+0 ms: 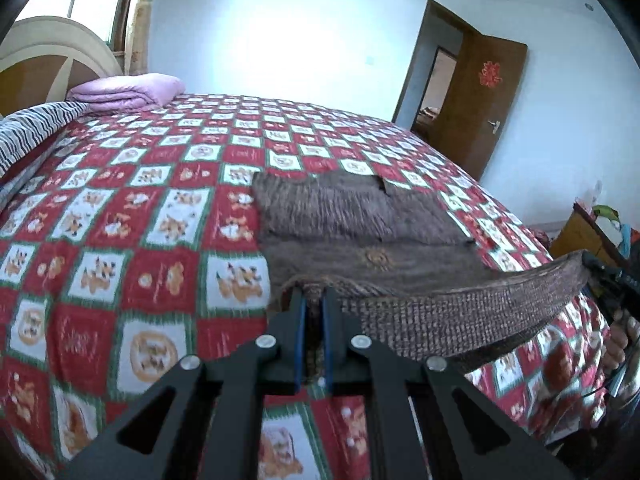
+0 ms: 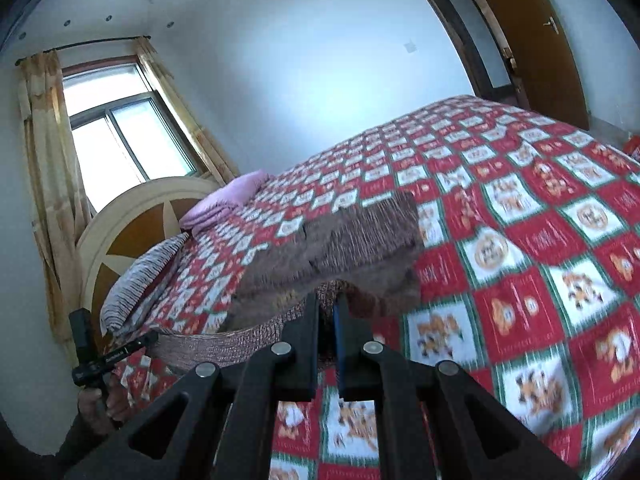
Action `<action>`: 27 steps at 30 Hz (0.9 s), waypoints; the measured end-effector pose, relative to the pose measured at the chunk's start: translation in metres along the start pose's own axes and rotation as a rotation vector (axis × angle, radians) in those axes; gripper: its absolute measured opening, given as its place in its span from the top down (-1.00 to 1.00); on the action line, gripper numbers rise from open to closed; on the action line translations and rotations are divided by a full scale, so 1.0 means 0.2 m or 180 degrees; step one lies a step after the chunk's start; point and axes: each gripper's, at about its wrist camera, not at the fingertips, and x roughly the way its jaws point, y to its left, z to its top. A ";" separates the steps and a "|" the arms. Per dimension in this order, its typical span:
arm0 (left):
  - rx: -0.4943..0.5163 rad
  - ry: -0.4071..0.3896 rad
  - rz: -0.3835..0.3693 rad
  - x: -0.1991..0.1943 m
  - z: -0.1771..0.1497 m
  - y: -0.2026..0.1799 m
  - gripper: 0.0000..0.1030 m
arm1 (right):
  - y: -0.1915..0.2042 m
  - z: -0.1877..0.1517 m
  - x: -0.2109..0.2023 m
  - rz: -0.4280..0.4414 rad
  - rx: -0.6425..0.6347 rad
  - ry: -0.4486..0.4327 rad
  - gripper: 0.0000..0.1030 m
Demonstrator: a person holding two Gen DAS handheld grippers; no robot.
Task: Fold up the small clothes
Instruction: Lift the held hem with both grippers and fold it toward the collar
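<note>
A small brown knitted garment (image 1: 360,216) lies on the red patterned bedspread (image 1: 120,200), its far part folded flat and its near hem lifted. My left gripper (image 1: 314,296) is shut on the hem's left corner. My right gripper (image 2: 328,304) is shut on the hem's other corner, and it shows at the right edge of the left wrist view (image 1: 592,268). The ribbed hem (image 1: 460,304) stretches taut between the two grippers above the bed. In the right wrist view the garment (image 2: 352,240) lies just ahead and the left gripper (image 2: 148,338) is at lower left.
A folded pink quilt (image 1: 128,92) and a striped pillow (image 1: 36,128) lie near the headboard (image 1: 48,60). An open brown door (image 1: 480,100) is at the far right. A cluttered wooden stand (image 1: 588,232) is beside the bed. A curtained window (image 2: 120,136) is behind the headboard.
</note>
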 end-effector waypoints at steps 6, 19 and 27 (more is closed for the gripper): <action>-0.0083 -0.0121 0.0061 0.06 0.19 0.05 0.86 | 0.06 0.16 0.14 0.0040 -0.0048 -0.0065 0.89; 0.0168 -0.0146 0.0372 0.47 0.62 0.05 0.86 | 0.01 0.59 0.64 -0.0181 -0.0098 0.0017 0.89; 0.0429 0.0278 0.0651 0.99 0.68 0.04 0.86 | -0.28 0.64 1.08 -0.0578 0.0098 0.0334 0.89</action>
